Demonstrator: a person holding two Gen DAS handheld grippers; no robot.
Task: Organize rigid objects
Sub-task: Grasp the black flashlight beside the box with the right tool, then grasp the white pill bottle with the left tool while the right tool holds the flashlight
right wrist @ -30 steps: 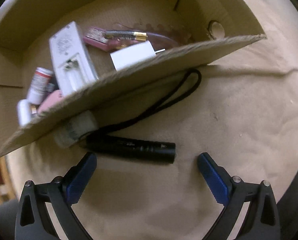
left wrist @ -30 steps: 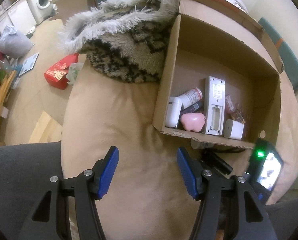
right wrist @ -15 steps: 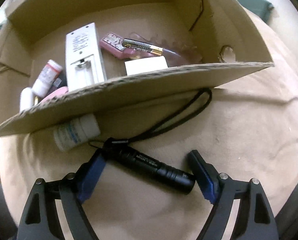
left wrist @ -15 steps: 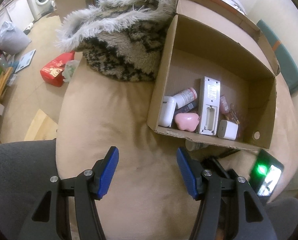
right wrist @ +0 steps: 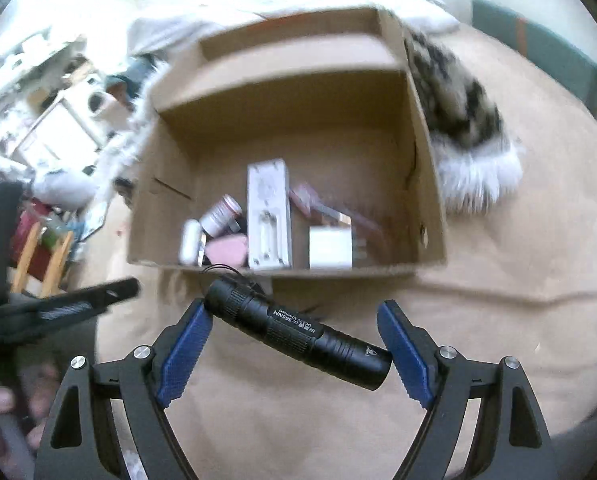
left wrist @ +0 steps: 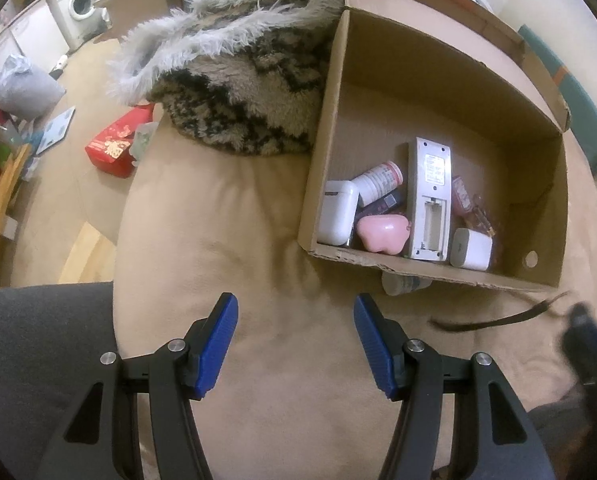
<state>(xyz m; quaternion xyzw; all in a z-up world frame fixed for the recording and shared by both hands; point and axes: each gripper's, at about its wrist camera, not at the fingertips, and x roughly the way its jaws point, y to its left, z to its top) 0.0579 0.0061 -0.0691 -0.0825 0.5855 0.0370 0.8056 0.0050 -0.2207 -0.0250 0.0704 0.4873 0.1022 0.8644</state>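
Observation:
My right gripper [right wrist: 294,332] is shut on a black flashlight [right wrist: 318,336], gripped end to end between the blue pads and lifted clear of the beige cushion [right wrist: 498,340]. The flashlight's strap trails toward the open cardboard box [right wrist: 298,92]. The box holds a white remote [left wrist: 430,196], a pink object [left wrist: 382,234], a white case [left wrist: 338,212], a small bottle [left wrist: 378,178] and a white cube [left wrist: 472,248]. My left gripper [left wrist: 296,336] hovers open over the cushion in front of the box, with nothing between its fingers. A small white bottle [left wrist: 402,283] lies against the box's front wall.
A furry patterned garment [left wrist: 238,80] lies against the box's left side. Beyond the cushion edge, the floor holds a red packet [left wrist: 114,148], a grey bag [left wrist: 26,88] and a washing machine [left wrist: 78,4]. A grey-clad leg [left wrist: 38,340] is at lower left.
The right gripper closed on the flashlight that lay before the box and lifted it, rolling; its view now looks down into the box. The left gripper barely moved.

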